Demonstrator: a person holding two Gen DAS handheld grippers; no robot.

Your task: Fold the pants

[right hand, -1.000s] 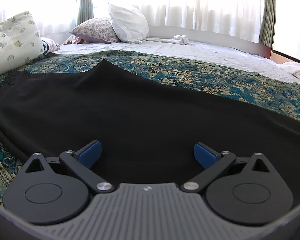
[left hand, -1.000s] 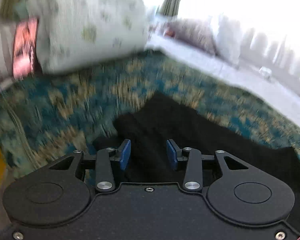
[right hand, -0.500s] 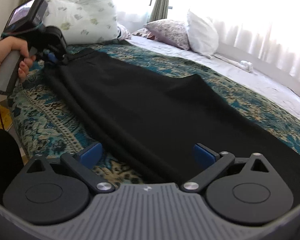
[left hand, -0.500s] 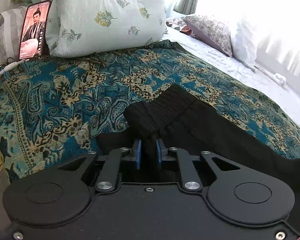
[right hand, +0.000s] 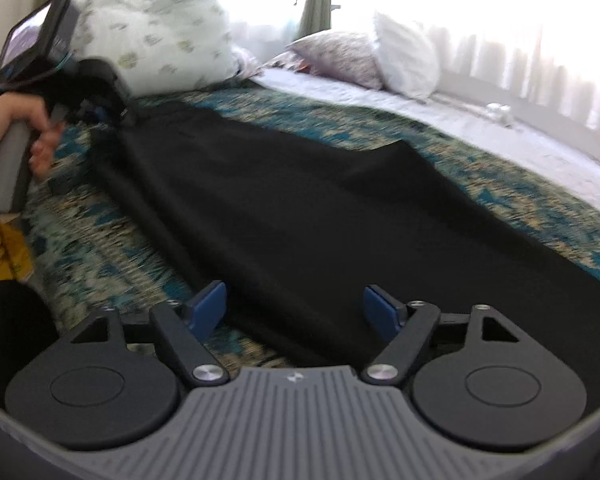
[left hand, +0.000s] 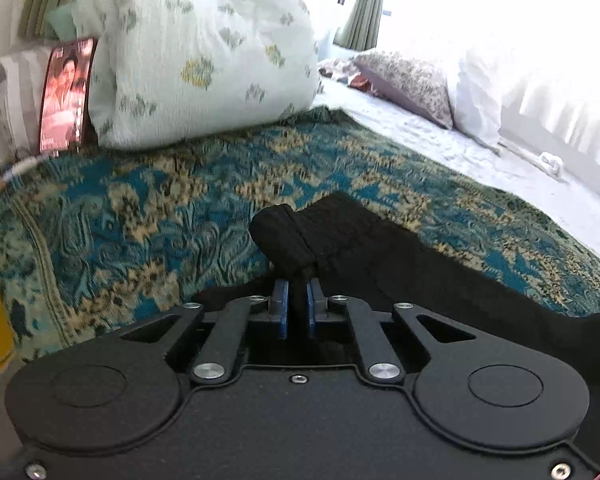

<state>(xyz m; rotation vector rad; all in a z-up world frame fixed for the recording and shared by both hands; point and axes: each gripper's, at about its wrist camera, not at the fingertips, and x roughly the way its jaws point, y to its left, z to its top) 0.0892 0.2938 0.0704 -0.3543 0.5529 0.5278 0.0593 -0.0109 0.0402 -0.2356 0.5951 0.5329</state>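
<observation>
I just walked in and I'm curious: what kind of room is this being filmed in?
Most likely a bedroom: black pants lie spread on a bed with a teal patterned bedspread, pillows sit at its far end, and curtains cover a bright window.

matt black cloth pants, ribbed at the waistband, lie on a woven, rough-looking teal and tan bedspread, with a soft, crinkled pale floral pillow and a glossy printed card behind. the left gripper is matt black plastic with shiny metal pins and smooth blue pads. the right gripper has the same matt black arms, metal pins and blue pads, plus a ridged grey plastic body.
</observation>
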